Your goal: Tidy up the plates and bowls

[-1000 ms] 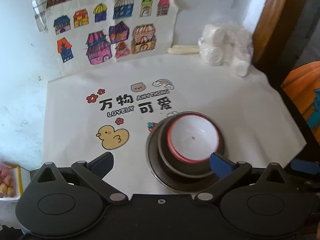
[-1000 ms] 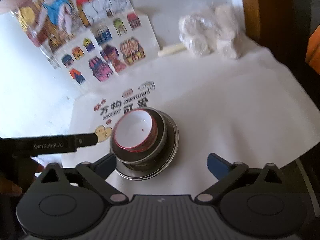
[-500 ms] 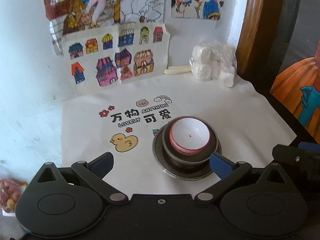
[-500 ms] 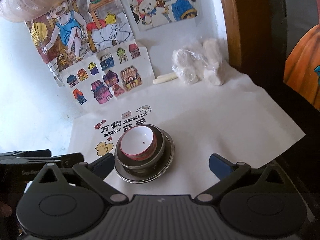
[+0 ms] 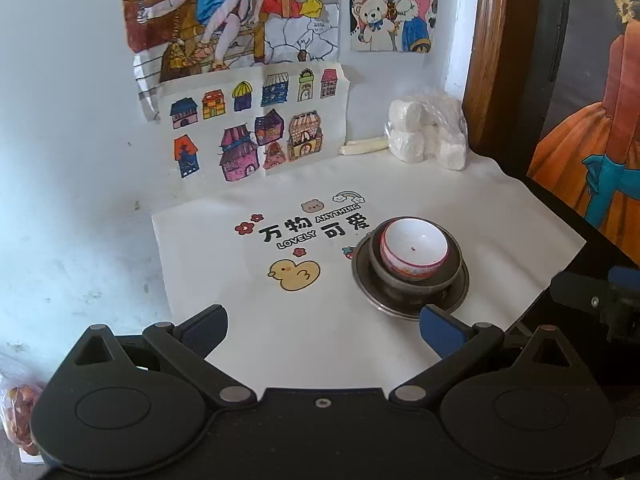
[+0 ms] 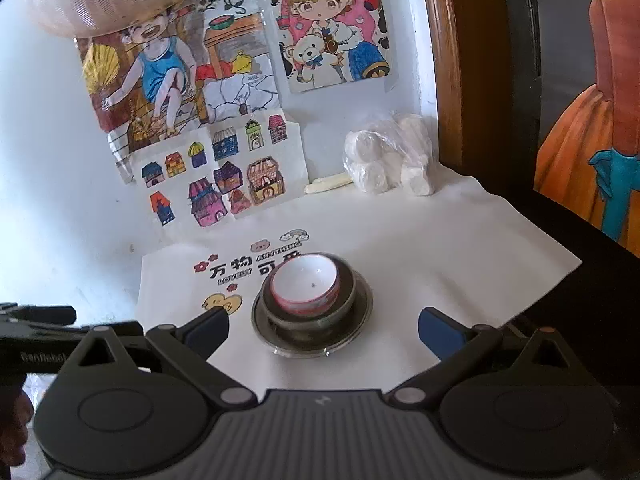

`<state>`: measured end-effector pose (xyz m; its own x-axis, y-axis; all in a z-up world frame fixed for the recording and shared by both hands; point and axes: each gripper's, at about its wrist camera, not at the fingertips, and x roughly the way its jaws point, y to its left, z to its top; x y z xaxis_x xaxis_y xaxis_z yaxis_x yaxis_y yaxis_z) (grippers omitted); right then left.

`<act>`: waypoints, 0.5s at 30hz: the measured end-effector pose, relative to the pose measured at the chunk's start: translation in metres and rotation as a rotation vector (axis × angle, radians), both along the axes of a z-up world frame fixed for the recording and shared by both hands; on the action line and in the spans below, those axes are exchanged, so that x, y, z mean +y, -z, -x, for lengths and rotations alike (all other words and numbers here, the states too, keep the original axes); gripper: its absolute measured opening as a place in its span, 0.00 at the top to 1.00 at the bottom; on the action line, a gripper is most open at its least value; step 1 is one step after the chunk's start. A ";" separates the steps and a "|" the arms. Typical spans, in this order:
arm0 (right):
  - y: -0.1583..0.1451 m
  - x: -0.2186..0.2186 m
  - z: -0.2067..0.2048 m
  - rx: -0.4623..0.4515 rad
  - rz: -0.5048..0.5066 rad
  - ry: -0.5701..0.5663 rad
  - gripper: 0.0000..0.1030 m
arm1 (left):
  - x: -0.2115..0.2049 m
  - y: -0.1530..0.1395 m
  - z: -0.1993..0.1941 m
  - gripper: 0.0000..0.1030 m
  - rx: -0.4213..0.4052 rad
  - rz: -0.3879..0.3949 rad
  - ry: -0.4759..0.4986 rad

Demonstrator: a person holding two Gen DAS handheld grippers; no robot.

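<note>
Two grippers — left gripper (image 5: 322, 326) and right gripper (image 6: 323, 330) — hang wide apart and empty above a white bowl (image 6: 305, 286) nested in a dark bowl (image 6: 348, 292) on a plate (image 6: 362, 322).

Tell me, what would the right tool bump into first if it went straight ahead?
Probably the stacked dishes: the right tool points at the white bowl nested in a dark bowl on a plate. Depth is hard to judge.
</note>
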<state>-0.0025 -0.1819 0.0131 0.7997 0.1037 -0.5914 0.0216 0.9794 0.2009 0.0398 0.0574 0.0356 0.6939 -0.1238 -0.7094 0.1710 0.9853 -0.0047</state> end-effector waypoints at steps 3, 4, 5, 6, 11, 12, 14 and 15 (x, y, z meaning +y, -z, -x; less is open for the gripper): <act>0.001 0.010 0.012 0.001 0.010 0.018 0.00 | 0.007 0.000 0.006 0.01 0.001 0.003 0.018; 0.001 0.013 0.016 0.002 0.013 0.026 0.00 | 0.008 0.001 0.008 0.01 0.005 0.000 0.027; 0.002 0.015 0.019 0.001 0.016 0.031 0.00 | 0.009 0.002 0.011 0.01 0.004 -0.006 0.034; 0.003 0.017 0.024 0.000 0.018 0.034 0.00 | 0.009 0.003 0.014 0.02 0.001 -0.017 0.043; 0.005 0.024 0.039 0.014 0.049 0.046 0.00 | 0.009 0.007 0.024 0.03 0.005 -0.030 0.094; 0.005 0.024 0.041 0.017 0.050 0.052 0.00 | 0.009 0.007 0.025 0.03 0.003 -0.023 0.100; 0.004 0.024 0.046 0.022 0.055 0.064 0.00 | 0.009 0.006 0.025 0.03 0.006 -0.012 0.107; 0.004 0.024 0.048 0.025 0.059 0.069 0.00 | 0.009 0.006 0.026 0.03 0.008 -0.009 0.111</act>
